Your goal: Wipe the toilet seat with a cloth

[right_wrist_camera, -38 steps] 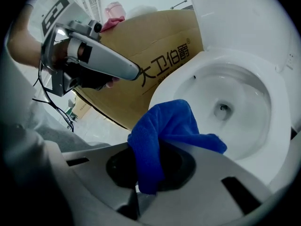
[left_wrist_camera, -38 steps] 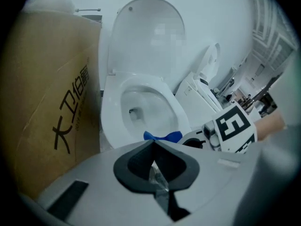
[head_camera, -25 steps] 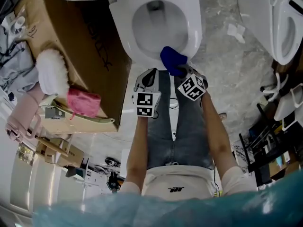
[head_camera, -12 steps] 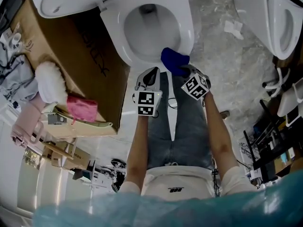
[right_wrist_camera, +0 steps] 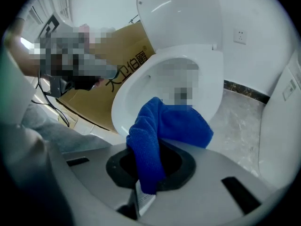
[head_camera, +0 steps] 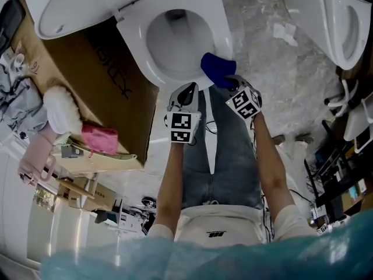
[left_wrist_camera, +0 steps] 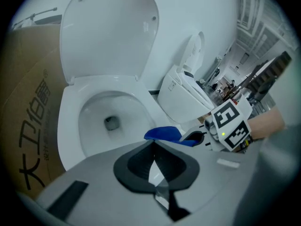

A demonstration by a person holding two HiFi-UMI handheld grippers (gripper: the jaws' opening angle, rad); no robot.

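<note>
Head view: I'm seeing right tongs holding blue cloth at toilet seat front rim.
Left gripper view: left tongs sitting closed, gripping nothing.
Right gripper view: right tongs clamping blue cloth.

- Your cloth hides the seat's near rim.
- Its lower end vanishes between your right gripper's jaws.
- Head view's top edge crops the lid; its right edge crops the second toilet.
</note>
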